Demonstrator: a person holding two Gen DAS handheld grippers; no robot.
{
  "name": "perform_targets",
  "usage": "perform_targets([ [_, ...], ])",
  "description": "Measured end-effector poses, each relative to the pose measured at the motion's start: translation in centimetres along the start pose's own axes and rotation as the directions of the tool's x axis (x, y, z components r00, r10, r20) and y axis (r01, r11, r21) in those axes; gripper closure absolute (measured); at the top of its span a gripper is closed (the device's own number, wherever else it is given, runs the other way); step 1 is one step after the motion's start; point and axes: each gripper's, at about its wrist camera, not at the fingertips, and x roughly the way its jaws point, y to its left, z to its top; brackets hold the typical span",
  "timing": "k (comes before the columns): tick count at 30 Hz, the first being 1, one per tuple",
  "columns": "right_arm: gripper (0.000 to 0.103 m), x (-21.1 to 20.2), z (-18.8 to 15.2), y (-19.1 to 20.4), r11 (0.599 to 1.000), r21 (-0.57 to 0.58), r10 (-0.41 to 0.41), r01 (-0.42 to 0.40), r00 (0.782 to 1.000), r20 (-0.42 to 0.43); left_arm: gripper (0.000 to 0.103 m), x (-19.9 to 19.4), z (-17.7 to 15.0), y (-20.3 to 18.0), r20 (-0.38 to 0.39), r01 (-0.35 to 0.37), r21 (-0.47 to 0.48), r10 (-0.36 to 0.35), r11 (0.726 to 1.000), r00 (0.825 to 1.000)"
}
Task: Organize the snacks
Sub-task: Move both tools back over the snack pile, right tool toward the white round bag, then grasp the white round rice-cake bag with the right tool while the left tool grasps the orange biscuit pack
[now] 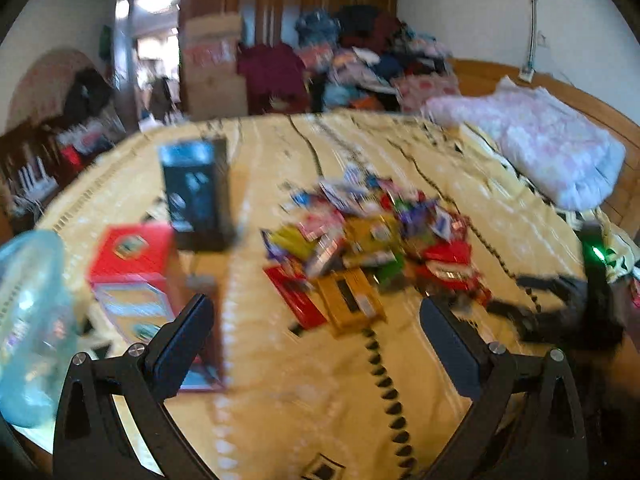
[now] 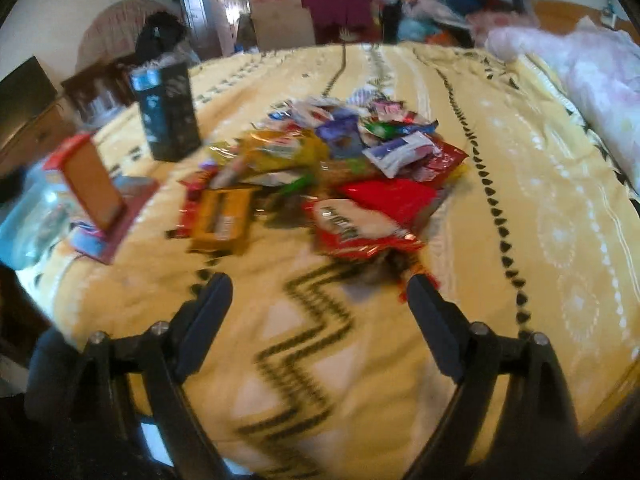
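A heap of mixed snack packets [image 1: 372, 236] lies in the middle of a yellow patterned bedspread [image 1: 304, 392]; it also shows in the right wrist view [image 2: 340, 160]. A yellow-orange box [image 1: 352, 300] and a red packet [image 1: 296, 300] lie at its near edge. A large red-and-white bag [image 2: 360, 228] lies nearest my right gripper. My left gripper [image 1: 316, 312] is open and empty, just short of the heap. My right gripper [image 2: 320, 292] is open and empty, close to the red-and-white bag. Both views are blurred.
A dark upright box [image 1: 196, 192] and an open red box [image 1: 132, 256] stand left of the heap, also seen in the right wrist view as the dark box [image 2: 166, 112] and the red box [image 2: 92, 184]. A clear plastic bag [image 1: 28, 320] lies far left. A pink quilt [image 1: 548, 148] lies at the right.
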Motion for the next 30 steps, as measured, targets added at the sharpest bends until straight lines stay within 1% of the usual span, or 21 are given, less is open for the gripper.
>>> perform_targets([
  [2,0.013,1.6,0.5,-1.3,1.0,0.0,0.011,-0.011,0.999,-0.036,0.0,0.9,-0.5,-0.4,-0.027,0.014,-0.003,-0.014,1.0,1.0],
  [3,0.013,2.7,1.0,-2.2,1.0,0.011,0.025,-0.025,0.998,-0.056,0.0,1.0,-0.8,-0.5,-0.029,0.014,0.0,-0.014,1.0,0.999],
  [5,0.013,5.1,2.1,-3.5,0.999,0.024,0.024,-0.022,0.994,-0.102,0.0,1.2,-0.8,-0.6,-0.034,0.013,0.007,-0.013,1.0,0.999],
  [7,0.013,7.9,3.2,-4.2,0.995,0.048,0.091,-0.084,0.978,-0.186,0.0,1.4,-0.8,-0.8,-0.035,0.012,0.015,-0.012,1.0,0.999],
  [9,0.013,9.6,3.5,-4.4,0.993,0.052,0.114,-0.105,0.965,-0.234,0.0,1.7,-0.6,-0.9,-0.042,0.017,0.019,-0.016,1.0,0.999],
  [11,0.016,10.6,3.7,-4.1,0.997,0.016,0.079,-0.078,0.962,-0.261,0.0,1.9,-0.7,-1.2,-0.048,0.016,0.029,-0.014,0.999,0.999],
  [13,0.026,10.4,3.5,-3.8,0.997,-0.004,0.073,-0.076,0.964,-0.254,0.0,2.4,-0.6,-1.2,-0.059,0.024,0.028,-0.023,0.999,0.998],
  [14,0.029,9.7,3.4,-3.8,0.997,-0.002,0.071,-0.074,0.968,-0.239,0.0,2.6,-0.7,-1.2,-0.065,0.029,0.022,-0.028,0.999,0.997],
  [17,0.029,7.0,2.7,-3.6,0.996,0.01,0.09,-0.09,0.981,-0.172,0.0,3.7,-1.0,-1.0,-0.085,0.049,-0.014,-0.05,0.999,0.995],
  [18,0.029,5.4,2.0,-3.2,0.996,0.006,0.09,-0.09,0.986,-0.141,0.0,4.4,-1.1,-0.7,-0.097,0.065,-0.04,-0.068,0.997,0.993],
  [20,0.029,3.0,0.6,-2.5,0.993,0.016,0.114,-0.113,0.989,-0.093,0.0,6.7,-1.7,0.2,-0.128,0.087,-0.111,-0.101,0.99,0.987],
  [21,0.029,2.3,0.2,-2.2,0.993,0.024,0.121,-0.119,0.989,-0.08,0.004,7.5,-1.9,0.5,-0.141,0.092,-0.132,-0.111,0.987,0.984],
  [23,0.029,0.5,-2.2,-1.0,0.987,0.037,0.157,-0.156,0.986,-0.058,0.011,10.5,-2.7,1.0,-0.197,0.098,-0.167,-0.131,0.981,0.972],
  [24,0.029,0.5,-2.5,-0.4,0.986,0.036,0.163,-0.161,0.985,-0.061,0.019,12.0,-3.0,1.1,-0.226,0.111,-0.182,-0.151,0.977,0.962],
  [25,0.029,0.1,-3.9,0.3,0.984,0.033,0.176,-0.174,0.982,-0.071,0.02,13.1,-3.2,1.0,-0.243,0.118,-0.188,-0.162,0.975,0.956],
  [27,0.029,0.6,-4.7,1.3,0.983,0.024,0.185,-0.184,0.978,-0.092,0.021,15.3,-3.4,0.5,-0.265,0.113,-0.2,-0.164,0.973,0.95],
  [30,0.028,1.4,-5.8,1.6,0.987,0.005,0.16,-0.161,0.979,-0.129,0.02,17.9,-3.0,-0.7,-0.292,0.089,-0.195,-0.144,0.977,0.945],
])
